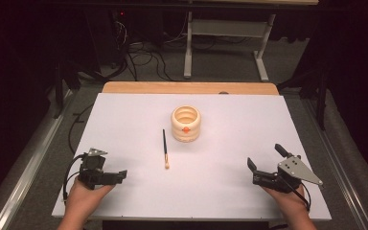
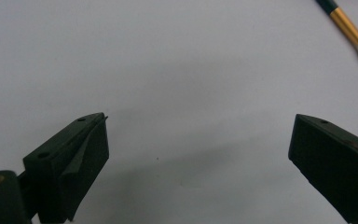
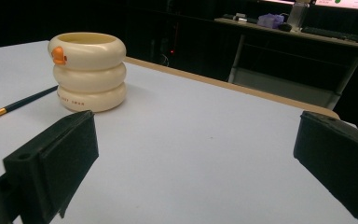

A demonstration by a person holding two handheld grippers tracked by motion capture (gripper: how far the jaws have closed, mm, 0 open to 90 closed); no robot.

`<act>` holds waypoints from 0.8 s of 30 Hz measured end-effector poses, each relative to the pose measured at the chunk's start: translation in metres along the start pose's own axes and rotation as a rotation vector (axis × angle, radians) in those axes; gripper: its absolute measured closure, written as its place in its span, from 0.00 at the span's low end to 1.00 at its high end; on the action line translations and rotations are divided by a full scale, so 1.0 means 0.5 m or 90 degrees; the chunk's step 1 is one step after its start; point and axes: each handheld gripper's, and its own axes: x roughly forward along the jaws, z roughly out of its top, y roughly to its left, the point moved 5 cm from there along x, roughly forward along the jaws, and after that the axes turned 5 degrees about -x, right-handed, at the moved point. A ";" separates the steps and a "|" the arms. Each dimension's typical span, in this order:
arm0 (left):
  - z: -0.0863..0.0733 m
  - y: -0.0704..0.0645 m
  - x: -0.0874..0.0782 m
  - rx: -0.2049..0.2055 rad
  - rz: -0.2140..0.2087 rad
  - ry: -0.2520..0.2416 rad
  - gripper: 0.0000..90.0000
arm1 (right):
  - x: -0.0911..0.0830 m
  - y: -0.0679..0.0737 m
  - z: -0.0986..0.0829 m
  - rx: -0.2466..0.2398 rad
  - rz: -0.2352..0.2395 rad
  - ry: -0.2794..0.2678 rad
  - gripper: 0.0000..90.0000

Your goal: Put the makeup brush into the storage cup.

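A cream ringed cup point(image 1: 186, 123) with a small orange mark on its front stands upright in the middle of the white table point(image 1: 249, 120). A thin dark-handled brush point(image 1: 165, 147) lies flat just left of the cup, its pale bristles toward me. My left gripper point(image 1: 120, 176) rests low at the front left, open and holding nothing, with its jaws pointing right. In the left gripper view the jaws of the left gripper point(image 2: 200, 119) stand wide apart over bare table, with the brush tip point(image 2: 349, 30) at the upper right. My right gripper point(image 1: 265, 155) is open at the front right. In its own view the right gripper point(image 3: 196, 116) faces the cup point(image 3: 87, 70) and the brush point(image 3: 18, 106).
A wooden strip point(image 1: 191, 87) runs along the table's far edge. Beyond it are a dark floor with cables point(image 1: 143, 57) and the legs of a white desk frame point(image 1: 225, 48). Metal rails point(image 1: 33, 158) flank the table on both sides.
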 end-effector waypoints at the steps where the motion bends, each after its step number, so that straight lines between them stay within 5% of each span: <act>1: -0.002 0.000 0.001 0.001 0.002 0.008 0.06 | 0.001 0.000 0.000 0.000 0.001 -0.001 0.01; 24: 0.000 -0.002 0.026 0.007 -0.010 0.126 0.09 | 0.007 0.004 -0.013 -0.005 -0.004 0.016 0.01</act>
